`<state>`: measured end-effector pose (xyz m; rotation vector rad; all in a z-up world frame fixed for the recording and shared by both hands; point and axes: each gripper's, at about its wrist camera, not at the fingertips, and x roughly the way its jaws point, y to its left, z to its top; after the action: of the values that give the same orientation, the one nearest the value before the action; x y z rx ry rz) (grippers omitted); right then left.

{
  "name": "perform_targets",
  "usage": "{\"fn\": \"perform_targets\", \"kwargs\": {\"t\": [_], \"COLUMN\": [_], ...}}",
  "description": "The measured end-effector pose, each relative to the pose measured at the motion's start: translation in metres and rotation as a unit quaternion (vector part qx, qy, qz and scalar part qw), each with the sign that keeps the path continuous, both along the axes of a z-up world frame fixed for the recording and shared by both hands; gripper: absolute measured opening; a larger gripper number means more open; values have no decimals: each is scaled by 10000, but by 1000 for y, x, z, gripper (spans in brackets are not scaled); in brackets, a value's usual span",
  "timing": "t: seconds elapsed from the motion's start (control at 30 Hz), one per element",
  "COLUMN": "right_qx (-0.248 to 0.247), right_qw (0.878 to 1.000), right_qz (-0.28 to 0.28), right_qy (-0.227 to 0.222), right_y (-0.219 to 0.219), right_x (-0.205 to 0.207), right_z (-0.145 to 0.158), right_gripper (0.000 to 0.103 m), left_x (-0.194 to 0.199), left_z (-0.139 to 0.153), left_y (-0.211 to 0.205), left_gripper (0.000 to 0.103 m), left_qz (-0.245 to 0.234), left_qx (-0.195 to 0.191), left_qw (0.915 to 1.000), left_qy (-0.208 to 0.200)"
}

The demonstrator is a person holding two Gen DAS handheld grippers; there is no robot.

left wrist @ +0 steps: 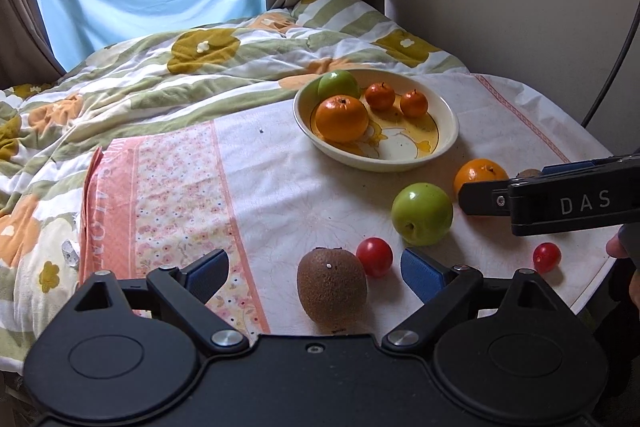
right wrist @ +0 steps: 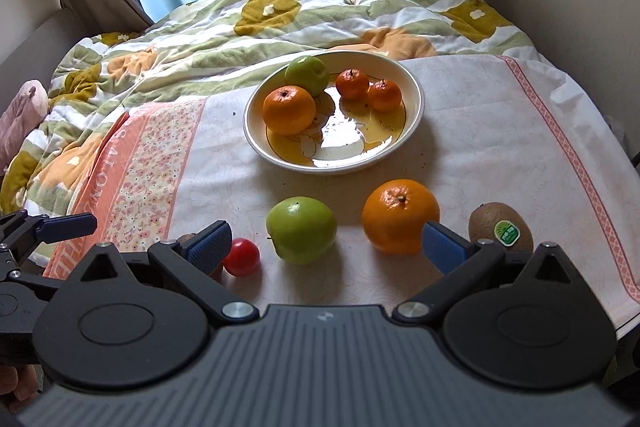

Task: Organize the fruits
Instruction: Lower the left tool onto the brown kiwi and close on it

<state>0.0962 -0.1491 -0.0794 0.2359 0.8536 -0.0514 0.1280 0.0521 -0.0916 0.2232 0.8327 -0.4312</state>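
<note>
A cream bowl holds a green apple, an orange and two small tangerines. On the cloth lie a green apple, an orange, a kiwi, a second kiwi with a sticker, and two red cherry tomatoes. My left gripper is open with the kiwi between its fingers, untouched. My right gripper is open above the apple and orange; it also shows in the left wrist view.
The fruit sits on a white and pink floral cloth over a table beside a bed with a striped flowered quilt. Curtains and a window stand behind. The table edge runs close on the right.
</note>
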Motion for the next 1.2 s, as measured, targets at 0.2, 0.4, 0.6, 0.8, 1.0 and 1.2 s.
{"fn": "perform_targets", "kwargs": {"t": [0.2,0.4,0.6,0.8,1.0,1.2], "right_qx": [190,237,315,285,226,148], "right_qw": [9997,9993,9991,9994,9996,9997], "right_qz": [-164,-279,-286,-201,-170,-171], "right_qy": [53,33,74,68,88,102], "right_y": [6,9,11,15,19,22], "right_x": [9,20,29,35,41,45], "right_z": [-23,-35,-43,-43,-44,-45], "right_gripper": [103,103,103,103,103,103], "left_x": [0,4,12,16,18,18], "left_z": [-29,-48,-57,-62,-62,-61], "left_y": [-12,-21,-25,-30,-29,-26], "left_gripper": [87,80,75,57,56,56], "left_qz": [-219,-248,-248,-304,-288,-227], "left_qx": [261,491,507,607,571,491], "left_qw": [9994,9984,9983,9975,9977,9981], "left_qy": [87,86,149,181,235,292]}}
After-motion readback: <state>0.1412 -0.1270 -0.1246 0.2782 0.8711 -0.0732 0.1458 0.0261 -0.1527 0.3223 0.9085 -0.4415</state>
